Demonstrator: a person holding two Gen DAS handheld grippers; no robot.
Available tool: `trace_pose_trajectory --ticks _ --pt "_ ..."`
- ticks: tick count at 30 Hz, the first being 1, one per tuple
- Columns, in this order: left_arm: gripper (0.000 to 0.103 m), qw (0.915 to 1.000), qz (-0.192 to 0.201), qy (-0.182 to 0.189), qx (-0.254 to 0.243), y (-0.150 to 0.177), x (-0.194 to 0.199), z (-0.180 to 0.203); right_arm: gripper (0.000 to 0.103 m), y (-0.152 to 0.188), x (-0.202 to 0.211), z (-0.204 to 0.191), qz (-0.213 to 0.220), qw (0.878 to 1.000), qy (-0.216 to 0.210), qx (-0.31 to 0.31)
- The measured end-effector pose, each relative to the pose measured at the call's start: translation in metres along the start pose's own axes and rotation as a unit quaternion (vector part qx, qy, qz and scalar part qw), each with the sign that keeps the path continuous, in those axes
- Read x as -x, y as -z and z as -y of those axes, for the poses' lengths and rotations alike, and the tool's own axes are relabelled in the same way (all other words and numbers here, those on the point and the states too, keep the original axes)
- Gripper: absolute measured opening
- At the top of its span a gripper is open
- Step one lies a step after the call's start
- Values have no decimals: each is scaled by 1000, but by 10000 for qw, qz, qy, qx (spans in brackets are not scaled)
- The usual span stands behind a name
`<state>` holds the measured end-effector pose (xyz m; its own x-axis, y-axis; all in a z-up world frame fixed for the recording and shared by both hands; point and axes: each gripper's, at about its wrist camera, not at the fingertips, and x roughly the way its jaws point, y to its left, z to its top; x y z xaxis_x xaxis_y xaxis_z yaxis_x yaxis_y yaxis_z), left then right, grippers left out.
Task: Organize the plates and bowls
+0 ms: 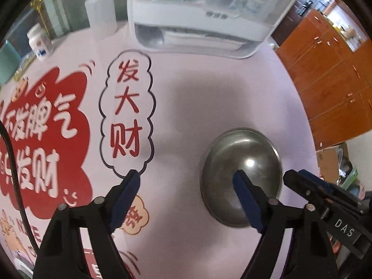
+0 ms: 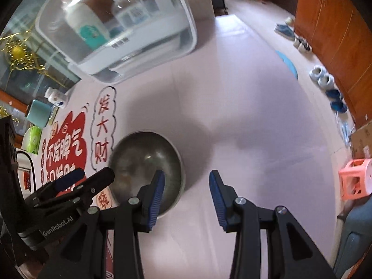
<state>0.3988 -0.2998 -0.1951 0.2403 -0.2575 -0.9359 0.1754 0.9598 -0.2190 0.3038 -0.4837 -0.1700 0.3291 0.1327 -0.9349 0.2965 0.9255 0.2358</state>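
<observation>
The steel bowl [image 1: 241,176] sits mouth-down on the desk [image 1: 186,107], at about two o'clock under the released left claw [image 1: 186,181] and ten o'clock from the released right claw [image 2: 186,181], roughly equally near both.

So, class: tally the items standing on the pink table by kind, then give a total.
Steel bowl: 1
Clear-lidded storage box: 1
Squeeze bottle: 1
White pill jar: 1
Total: 4
</observation>
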Motion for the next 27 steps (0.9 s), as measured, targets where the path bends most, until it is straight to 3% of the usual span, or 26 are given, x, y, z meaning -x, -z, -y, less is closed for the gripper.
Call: trace_pose_trajectory --ticks 3,5,6,9,13,18,27 --pt "47 9993 -300 206 122 -4 -20 -4 38 -2 -12 1 -153 9999 12 -51" --pt "40 9986 -414 300 146 -4 -27 -4 20 -2 -18 2 -273 9996 -51 -83" --pt "28 9983 -443 343 144 -3 -29 -4 17 -1 -21 2 -347 9993 -102 -97" --pt "9 9963 -565 607 231 -1 -35 -5 7 1 -23 2 -439 9986 -300 -76" --pt "7 9966 -599 548 118 5 -32 1 6 6 -21 -6 -522 9985 -131 21" --pt "7 9952 -659 695 195 12 -16 -4 6 11 -4 -10 -541 9981 -299 -35" --pt "8 9968 -454 644 -93 36 63 -14 6 38 59 -48 -291 9978 -567 154"
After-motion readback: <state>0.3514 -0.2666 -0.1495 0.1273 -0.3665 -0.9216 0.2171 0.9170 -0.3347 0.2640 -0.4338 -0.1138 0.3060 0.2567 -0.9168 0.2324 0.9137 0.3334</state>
